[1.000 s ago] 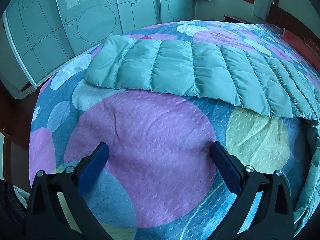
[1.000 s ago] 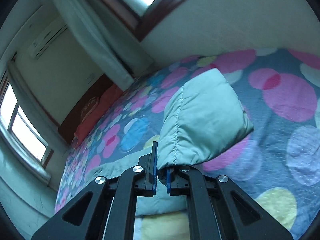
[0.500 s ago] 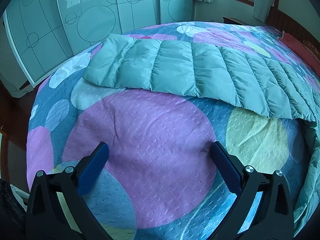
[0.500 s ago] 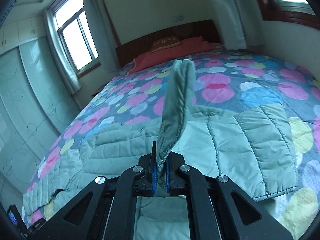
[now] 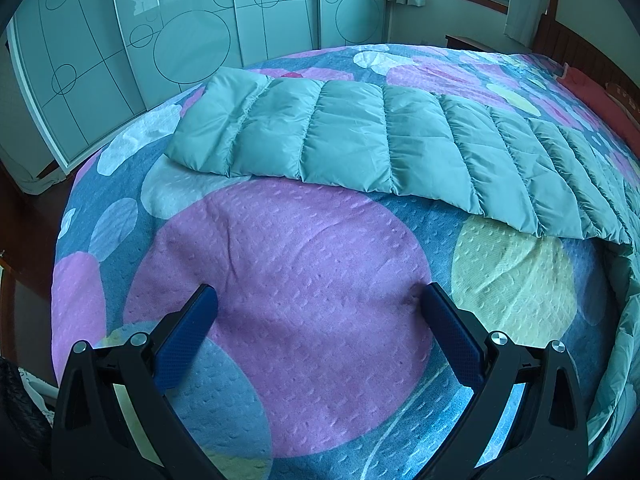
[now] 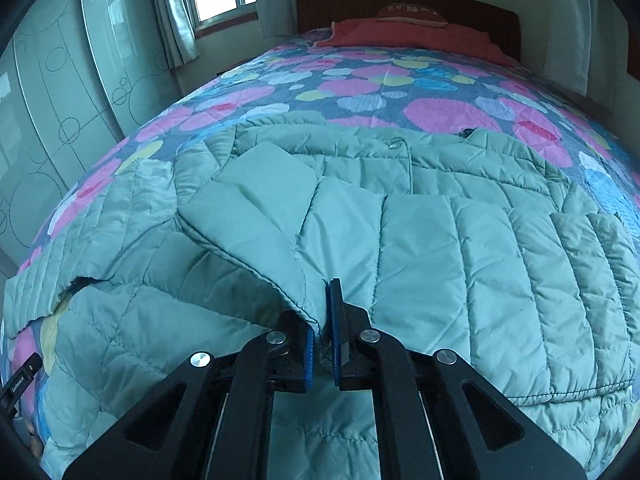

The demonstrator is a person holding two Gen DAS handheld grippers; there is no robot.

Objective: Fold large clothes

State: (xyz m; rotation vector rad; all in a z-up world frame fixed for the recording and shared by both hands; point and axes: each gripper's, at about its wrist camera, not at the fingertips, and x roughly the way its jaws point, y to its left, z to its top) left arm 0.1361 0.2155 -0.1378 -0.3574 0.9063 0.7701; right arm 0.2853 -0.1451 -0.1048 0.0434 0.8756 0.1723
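Observation:
A large teal quilted down coat (image 6: 460,248) lies spread on the bed. Its sleeve (image 6: 256,204) is folded across the coat's body, and my right gripper (image 6: 322,316) is shut on the sleeve's cuff edge just above the coat. In the left wrist view the other sleeve (image 5: 360,140) lies flat and straight across the bedspread. My left gripper (image 5: 316,312) is open and empty, hovering over a pink circle of the bedspread, well short of that sleeve.
The bed (image 5: 280,280) has a bedspread of coloured circles. Wardrobe doors (image 5: 160,32) stand beyond the bed's foot. A red pillow (image 6: 404,32) and a wooden headboard (image 6: 400,0) are at the far end. A small black device (image 6: 20,380) shows at the left edge.
My right gripper has swung the held sleeve over and lowered it across the coat's body. My left gripper has stayed in place, open.

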